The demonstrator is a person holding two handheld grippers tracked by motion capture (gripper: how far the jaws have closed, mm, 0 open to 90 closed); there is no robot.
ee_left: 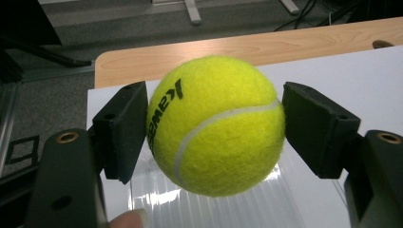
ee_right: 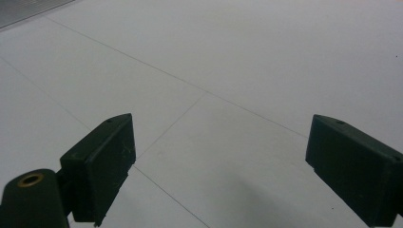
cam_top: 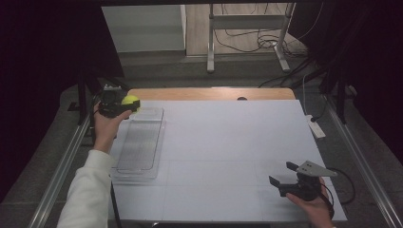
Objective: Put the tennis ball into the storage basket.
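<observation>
I work over the white table (cam_top: 228, 156), which carries almost nothing. The biggest thing on it is the clear plastic tray (cam_top: 140, 142), lying along the left edge, its long side running from the near part toward the far left corner. It is empty as far as I can see.

My left gripper (cam_top: 124, 105) hangs above the far end of this tray, near the far left corner of the table, and it is clenched on the tennis ball (ee_left: 216, 124). In the left gripper view both black pads press the ball at its widest part, one on each side, and the ribbed bottom of the tray shines just below it. My right gripper (cam_top: 284, 176) rests near the near right corner, well apart from the tray, with its jaws standing wide and nothing between them.

I judge that the main risk is the release. The ball is round and springy and the tray wall looks low, so if I let it go from this height it may bounce out and roll away over the left edge. The tray is also light, I think; a knock from the gripper could push it off the edge. The grip itself touches only two small places, so a quick turn of my wrist may let the ball slip.
</observation>
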